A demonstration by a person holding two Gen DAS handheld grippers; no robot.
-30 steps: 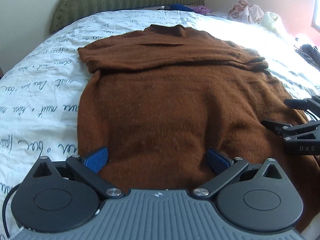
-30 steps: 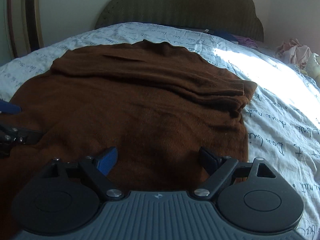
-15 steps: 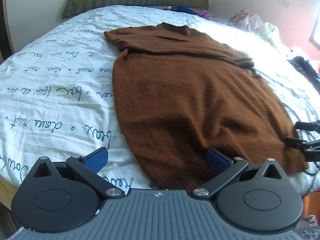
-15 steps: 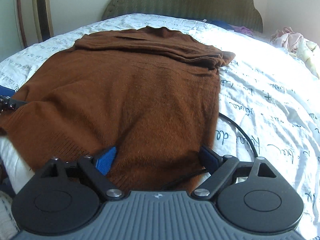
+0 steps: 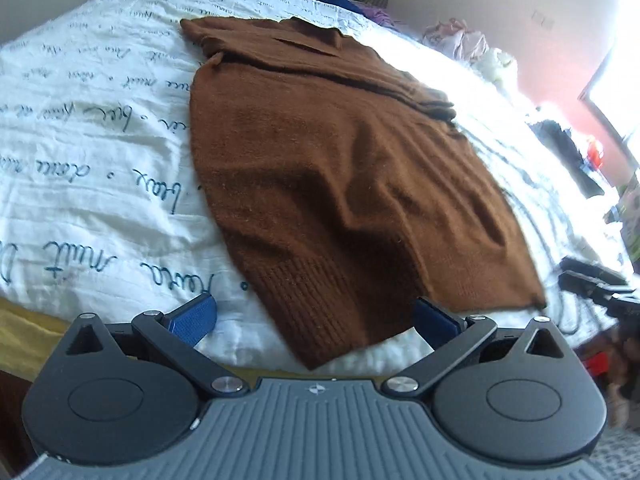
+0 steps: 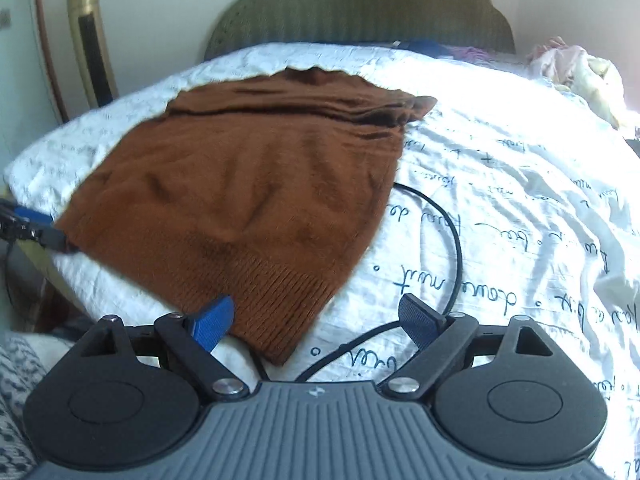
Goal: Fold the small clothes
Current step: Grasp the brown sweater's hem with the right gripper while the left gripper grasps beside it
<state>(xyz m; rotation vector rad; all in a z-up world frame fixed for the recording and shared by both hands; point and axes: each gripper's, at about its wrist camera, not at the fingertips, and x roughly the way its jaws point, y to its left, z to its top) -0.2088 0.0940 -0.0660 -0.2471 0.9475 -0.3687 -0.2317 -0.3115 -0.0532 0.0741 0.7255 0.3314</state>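
On the bed point(image 5: 80, 128), the brown sweater point(image 5: 340, 168) lies flat; your left gripper point(image 5: 316, 316) and right gripper point(image 6: 316, 320) hover at its near hem corners, jaws wide and empty, placed to lift it.

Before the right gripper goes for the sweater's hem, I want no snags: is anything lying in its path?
No. The open right gripper faces the brown sweater hem directly. A black cable loops on the bedsheet just right of it, beside the path.

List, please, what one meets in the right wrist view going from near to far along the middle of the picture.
right gripper → ribbed hem of the brown sweater → white bedspread → green headboard.
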